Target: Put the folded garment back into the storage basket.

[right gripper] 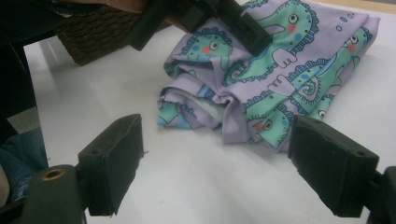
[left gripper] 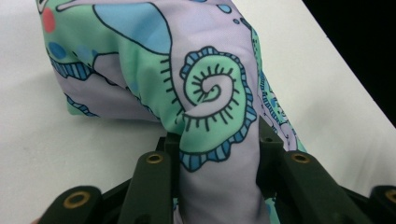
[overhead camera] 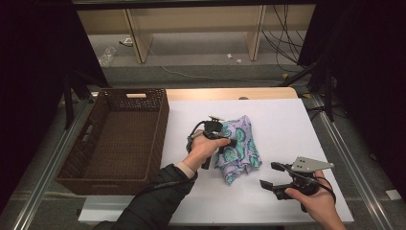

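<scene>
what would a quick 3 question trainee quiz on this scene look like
1. True or false: the left tool is shut on the seahorse-print cloth.
2. The right tool is: A) open, clear of the cloth B) gripping the cloth C) inside the basket.
3. On which side of the cloth does the wicker basket sit in the high view?

Key: 1 true; 2 A; 3 left.
</scene>
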Demonstrator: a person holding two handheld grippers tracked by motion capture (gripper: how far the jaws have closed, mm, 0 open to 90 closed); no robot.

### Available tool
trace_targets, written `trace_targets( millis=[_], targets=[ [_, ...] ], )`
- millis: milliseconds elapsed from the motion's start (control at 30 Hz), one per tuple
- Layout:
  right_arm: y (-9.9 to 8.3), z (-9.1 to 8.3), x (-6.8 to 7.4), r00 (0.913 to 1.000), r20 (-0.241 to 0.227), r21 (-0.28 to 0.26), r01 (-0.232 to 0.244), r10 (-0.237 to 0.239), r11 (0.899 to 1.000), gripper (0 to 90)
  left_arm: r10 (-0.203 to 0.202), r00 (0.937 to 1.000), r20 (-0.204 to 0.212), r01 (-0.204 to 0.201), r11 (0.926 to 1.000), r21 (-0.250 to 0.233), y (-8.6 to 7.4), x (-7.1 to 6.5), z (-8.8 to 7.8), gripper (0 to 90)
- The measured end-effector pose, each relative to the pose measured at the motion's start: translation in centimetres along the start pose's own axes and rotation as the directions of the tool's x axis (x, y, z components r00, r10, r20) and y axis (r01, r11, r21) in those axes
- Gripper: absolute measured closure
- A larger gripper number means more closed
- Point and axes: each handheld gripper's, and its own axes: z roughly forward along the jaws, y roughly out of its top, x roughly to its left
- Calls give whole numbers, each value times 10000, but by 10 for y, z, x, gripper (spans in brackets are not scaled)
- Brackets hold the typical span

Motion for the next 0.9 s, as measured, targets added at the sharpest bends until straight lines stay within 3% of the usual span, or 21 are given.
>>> trace_targets(
  millis=[300, 433, 633, 733, 900],
  targets=[
    [0, 0, 0, 10000, 26, -143, -10, 10, 9999, 193, 275, 9996, 79, -273, 9993, -272, -1, -6, -22, 663],
    [0, -1, 0, 9999, 103, -145, -55, 57, 9999, 197, 824, 9965, -134, -827, 9963, -214, -6, -8, -37, 663],
    [1, -1, -1, 9998, 189, -179, -19, 23, 9998, 198, 902, 9958, 128, -898, 9956, -279, -13, -12, -61, 663],
    [1, -1, 0, 9998, 215, -157, 9, -5, 9999, 198, 1109, 9938, 71, -1108, 9936, -208, -17, -12, -71, 663],
    [1, -1, 0, 9999, 172, -274, -6, 10, 9996, 198, 1110, 9938, 37, -1108, 9935, -266, -15, -14, -81, 665]
  ],
)
